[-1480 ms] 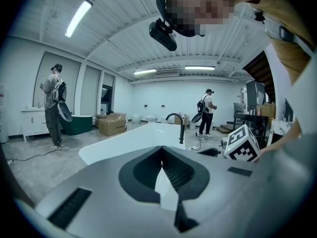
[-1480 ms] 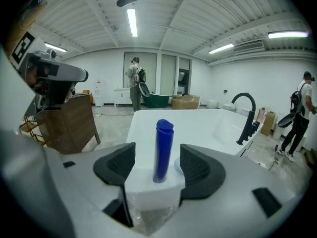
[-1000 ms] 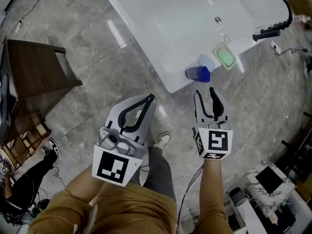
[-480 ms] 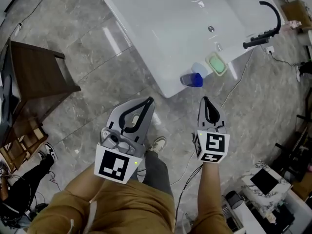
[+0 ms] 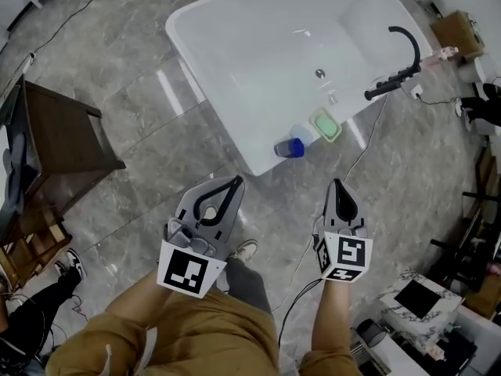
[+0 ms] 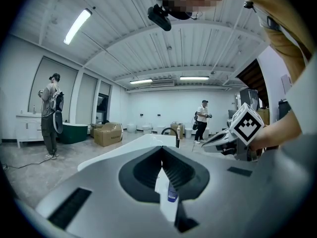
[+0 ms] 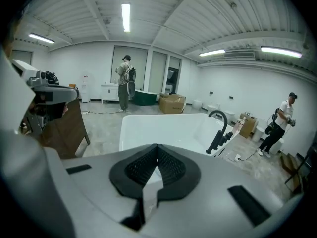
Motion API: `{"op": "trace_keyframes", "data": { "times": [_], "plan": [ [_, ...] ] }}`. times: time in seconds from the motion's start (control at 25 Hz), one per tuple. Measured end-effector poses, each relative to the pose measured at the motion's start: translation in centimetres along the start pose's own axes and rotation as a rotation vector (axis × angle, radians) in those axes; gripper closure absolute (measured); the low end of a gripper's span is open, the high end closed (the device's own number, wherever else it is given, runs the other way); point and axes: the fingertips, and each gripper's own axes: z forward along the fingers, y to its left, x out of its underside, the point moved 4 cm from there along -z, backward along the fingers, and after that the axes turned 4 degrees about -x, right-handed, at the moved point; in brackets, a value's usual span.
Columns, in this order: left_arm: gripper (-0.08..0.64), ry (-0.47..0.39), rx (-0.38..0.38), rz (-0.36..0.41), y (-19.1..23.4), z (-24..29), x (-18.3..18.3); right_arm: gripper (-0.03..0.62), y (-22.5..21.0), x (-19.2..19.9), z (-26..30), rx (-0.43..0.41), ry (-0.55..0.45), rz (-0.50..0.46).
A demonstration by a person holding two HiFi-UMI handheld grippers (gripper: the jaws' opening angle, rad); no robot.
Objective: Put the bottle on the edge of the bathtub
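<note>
1. My left claw (image 5: pixel 232 182) is pressed together. Its two dark pads meet at the tip and nothing is pinched between them (the open loop behind the tip only frames the tub beyond).
2. My right claw (image 5: pixel 338 185) is pressed together as well and carries nothing. In the right gripper view its ribbed pads touch at the tip.
3. Both claws hang over the grey marble floor (image 5: pixel 141 77) on the near side of the white bathtub (image 5: pixel 205 92). The left one is on the left and the right one on the right, well apart from each other, and neither touches the tub.
4. The bottle (image 5: pixel 291 148) is blue and sits on the tub's near rim, close to the near corner. It is well apart from both claws.
5. In the left gripper view the bottle shows through the loop of my left claw, far beyond the pads and not between them.
6. Just beside the bottle on the far right is a pale round thing (image 5: pixel 302 134) (I cannot tell what it is). Next along the same rim is a green soap dish (image 5: pixel 325 124).
7. Farther right along that rim stands a black faucet (image 5: pixel 389 83), its spout arching over the basin.
8. A dark wooden stand (image 5: pixel 55 143) stands on the floor at the left, well apart from the tub.
9. My shoe (image 5: pixel 244 249) shows on the floor near me, between the two claws.
</note>
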Motion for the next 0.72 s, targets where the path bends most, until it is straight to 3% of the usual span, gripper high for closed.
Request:
{"op": "trace_keyframes", "data": {
  "times": [0.36, 0.72],
  "plan": [
    [0.552, -0.061, 0.028, 0.052, -1.6, -0.4, -5.2, 0.589, -1.7, -5.2, -5.7, 0.031, -0.086, 0.016],
    [0.552, -0.125, -0.004, 0.062, -3.5, -1.6, -9.2, 0.589, -3.1, -9.5, -12.3, 0.052, -0.184, -0.001]
  ]
}}
